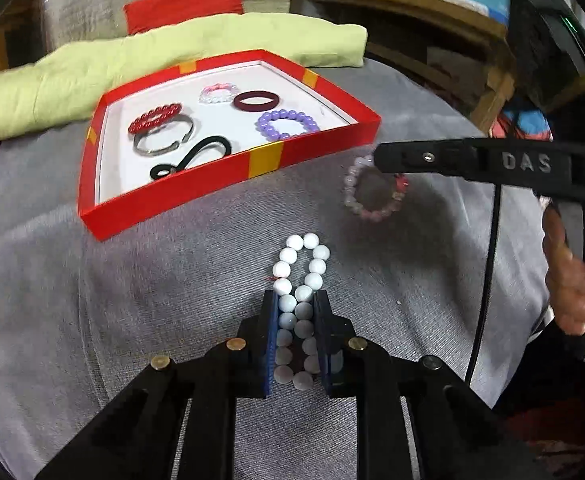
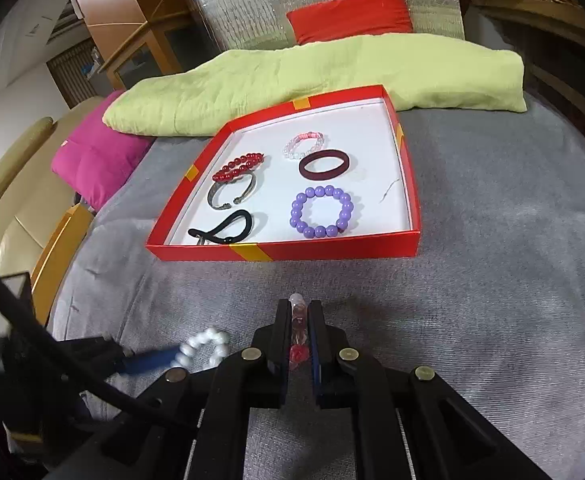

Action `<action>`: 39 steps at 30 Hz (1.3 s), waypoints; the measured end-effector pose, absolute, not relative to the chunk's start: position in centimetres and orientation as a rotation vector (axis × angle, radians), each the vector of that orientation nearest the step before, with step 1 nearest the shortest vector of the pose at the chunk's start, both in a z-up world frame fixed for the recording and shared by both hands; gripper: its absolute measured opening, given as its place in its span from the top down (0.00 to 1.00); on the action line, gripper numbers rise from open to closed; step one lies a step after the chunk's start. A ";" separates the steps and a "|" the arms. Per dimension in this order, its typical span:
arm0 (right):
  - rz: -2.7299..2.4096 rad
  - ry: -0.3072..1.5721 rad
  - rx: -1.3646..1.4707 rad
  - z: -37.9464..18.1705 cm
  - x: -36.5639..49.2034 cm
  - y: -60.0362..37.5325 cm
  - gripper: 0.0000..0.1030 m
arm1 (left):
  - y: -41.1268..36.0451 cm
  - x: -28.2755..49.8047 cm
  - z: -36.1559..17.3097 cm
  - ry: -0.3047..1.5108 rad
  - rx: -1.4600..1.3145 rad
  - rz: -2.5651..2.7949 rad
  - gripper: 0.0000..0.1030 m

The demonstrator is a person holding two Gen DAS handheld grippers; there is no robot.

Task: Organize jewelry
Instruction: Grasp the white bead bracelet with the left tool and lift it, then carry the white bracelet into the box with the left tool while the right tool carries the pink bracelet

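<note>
A white bead bracelet (image 1: 298, 308) lies squeezed into a long loop between the pads of the left gripper (image 1: 295, 300), which pinches it at six o'clock in the left wrist view, its free end curling out ahead of the fingertips over the grey cloth (image 1: 172, 280). At about three o'clock from that loop, a pale pink bead bracelet (image 1: 372, 190) hangs from the right gripper (image 2: 297, 308), whose jaws are pressed nearly together on it; in the right wrist view the strand shows edge-on between the pads, with a red piece lower down. A hand (image 1: 572, 280) grips that tool's handle at the right edge. Toward eleven o'clock from the white beads sits a shallow red box (image 1: 228, 184) with yellow stripes and a white floor. Inside it lie a purple bead bracelet (image 2: 321, 213), a dark maroon band (image 2: 324, 165), a pink-and-clear bead bracelet (image 2: 304, 145), a red bead bracelet (image 2: 238, 168) resting partly on a silver bangle (image 2: 232, 192), and a black hair tie (image 2: 224, 228). Beyond the box, at twelve o'clock, lies a folded lime-green blanket (image 2: 312, 80), a red cushion (image 2: 352, 12) behind it and a magenta cushion (image 2: 96, 160) at its left end.
</note>
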State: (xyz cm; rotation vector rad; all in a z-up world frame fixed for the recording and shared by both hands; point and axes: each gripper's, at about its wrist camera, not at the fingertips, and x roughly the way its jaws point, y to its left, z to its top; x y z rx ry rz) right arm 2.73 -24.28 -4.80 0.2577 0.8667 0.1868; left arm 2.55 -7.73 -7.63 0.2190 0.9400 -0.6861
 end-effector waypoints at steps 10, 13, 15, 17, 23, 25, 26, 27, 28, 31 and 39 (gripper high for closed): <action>0.229 0.810 0.274 -3.7 2.2 -24.0 0.92 | -7.1 2.3 -5.9 0.885 0.198 -0.714 0.82; 0.254 0.778 0.284 -3.0 2.0 -23.7 0.92 | -6.4 2.1 -4.3 0.840 0.176 -0.724 0.82; 0.266 0.755 0.289 -2.5 2.0 -23.6 0.92 | -6.0 2.2 -3.3 0.809 0.159 -0.719 0.82; 0.280 0.725 0.301 -1.7 2.2 -23.5 0.92 | -5.6 2.9 -2.4 0.780 0.141 -0.703 0.82; 0.276 0.672 0.347 -0.2 4.1 -23.4 0.92 | -4.8 6.4 -0.5 0.728 0.093 -0.612 0.82; 0.267 0.666 0.368 0.0 5.4 -23.4 0.92 | -4.8 8.3 -0.5 0.729 0.071 -0.572 0.82; 0.262 0.664 0.379 0.0 6.1 -23.4 0.92 | -4.9 9.0 -0.5 0.732 0.063 -0.559 0.82; 0.257 0.665 0.390 0.0 6.8 -23.3 0.92 | -5.1 9.8 -0.7 0.739 0.055 -0.548 0.82; 0.254 0.668 0.405 -0.2 7.5 -23.4 0.92 | -5.3 10.9 -1.1 0.752 0.043 -0.534 0.82; 0.237 0.688 0.446 -0.9 9.4 -23.5 0.92 | -6.1 12.6 -2.1 0.786 0.026 -0.517 0.82; 0.214 0.745 0.514 -3.4 14.0 -23.4 0.92 | -8.3 14.6 -4.1 0.858 0.026 -0.513 0.82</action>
